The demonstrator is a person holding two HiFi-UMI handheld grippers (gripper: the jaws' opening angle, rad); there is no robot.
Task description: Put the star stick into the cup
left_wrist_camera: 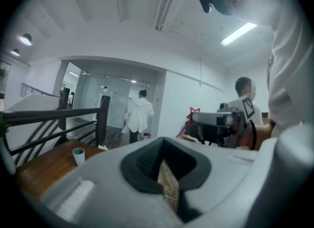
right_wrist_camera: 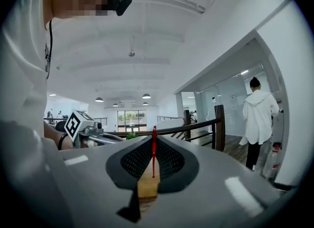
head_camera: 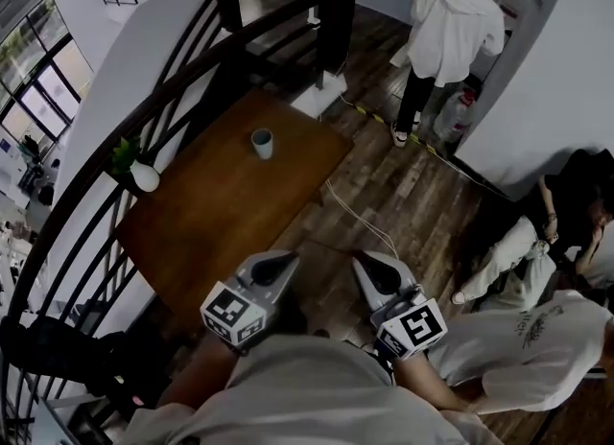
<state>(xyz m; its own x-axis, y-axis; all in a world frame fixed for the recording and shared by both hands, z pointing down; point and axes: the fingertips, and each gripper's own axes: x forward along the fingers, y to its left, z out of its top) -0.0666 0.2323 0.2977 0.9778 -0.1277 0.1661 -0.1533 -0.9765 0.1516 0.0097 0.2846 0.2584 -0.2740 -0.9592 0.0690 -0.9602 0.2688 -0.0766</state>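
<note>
A pale cup stands on the far part of the brown wooden table; the left gripper view shows the cup at lower left. Both grippers are held close to my body, short of the table's near corner. My right gripper is shut on the thin red star stick, which stands upright between its jaws. The stick's red star shows above the right gripper in the left gripper view. My left gripper is shut with nothing in it.
A small plant in a white pot sits at the table's left edge against the dark curved railing. A person in a white jacket stands at the back. Seated people are on the right. A cable runs over the floor.
</note>
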